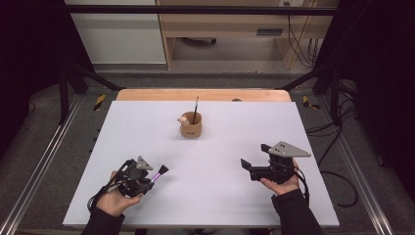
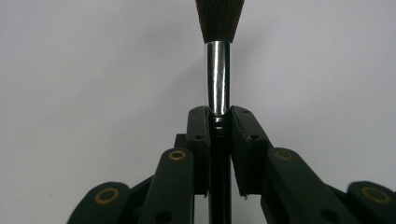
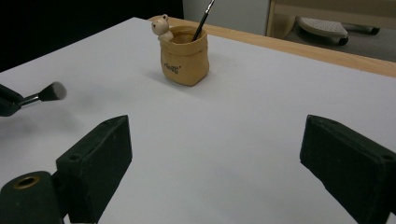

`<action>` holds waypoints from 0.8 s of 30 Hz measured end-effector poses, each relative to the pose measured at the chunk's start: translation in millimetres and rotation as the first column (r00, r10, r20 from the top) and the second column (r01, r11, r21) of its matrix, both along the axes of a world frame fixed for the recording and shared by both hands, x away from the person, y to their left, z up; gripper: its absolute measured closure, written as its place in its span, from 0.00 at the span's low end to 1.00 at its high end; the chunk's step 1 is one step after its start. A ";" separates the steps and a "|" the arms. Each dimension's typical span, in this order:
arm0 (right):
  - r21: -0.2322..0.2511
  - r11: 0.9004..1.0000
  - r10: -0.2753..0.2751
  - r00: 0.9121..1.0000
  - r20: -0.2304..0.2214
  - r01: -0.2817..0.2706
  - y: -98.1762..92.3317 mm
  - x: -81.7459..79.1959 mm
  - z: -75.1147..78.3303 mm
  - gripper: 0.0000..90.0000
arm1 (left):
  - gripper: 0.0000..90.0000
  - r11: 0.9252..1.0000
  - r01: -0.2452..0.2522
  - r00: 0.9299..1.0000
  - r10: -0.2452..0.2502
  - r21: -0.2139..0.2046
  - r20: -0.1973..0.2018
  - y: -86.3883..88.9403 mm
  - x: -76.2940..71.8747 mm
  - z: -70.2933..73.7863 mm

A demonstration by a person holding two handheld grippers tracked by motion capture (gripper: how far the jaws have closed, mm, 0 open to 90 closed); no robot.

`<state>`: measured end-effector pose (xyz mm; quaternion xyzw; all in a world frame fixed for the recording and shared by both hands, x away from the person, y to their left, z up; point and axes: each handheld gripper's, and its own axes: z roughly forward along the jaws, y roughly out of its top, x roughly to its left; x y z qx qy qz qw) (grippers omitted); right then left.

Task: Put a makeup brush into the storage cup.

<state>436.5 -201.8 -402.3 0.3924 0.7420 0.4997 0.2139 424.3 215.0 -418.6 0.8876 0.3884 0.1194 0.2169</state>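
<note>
Light: even, from overhead, white table [image 1: 210,161] bright | Surroundings: dark at both sides in high view | Shadows: faint, soft | Glare: streak on brush [image 2: 218,70] ferrule | Blur: brush bristles soft in both gripper views; near jaws slightly defocused

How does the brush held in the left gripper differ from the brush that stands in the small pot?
The held brush is clamped between the jaws of the left gripper; the thin brush leans free in the tan pot.

The held brush has a wide, dark, fluffy head and a shiny metal collar; the thin brush is slim and dark along its length.

The held brush lies nearly level above the table; the thin brush stands almost upright.
</note>
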 end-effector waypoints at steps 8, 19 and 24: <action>-0.001 1.000 -0.001 1.000 0.000 0.001 -0.1 0.0 -0.2 0.11 | 0.87 0.998 -0.011 0.998 0.015 -0.069 0.056 0.4 -4.0 8.6; -0.001 1.000 -0.001 1.000 0.002 0.001 -1.0 -0.1 0.1 0.11 | 0.87 0.990 -0.030 0.987 0.052 -0.139 0.155 -0.9 -9.6 17.2; 0.001 1.000 -0.005 1.000 0.000 0.005 -1.1 0.0 0.1 0.11 | 0.87 0.981 -0.042 0.976 0.081 -0.187 0.204 0.4 -11.7 21.2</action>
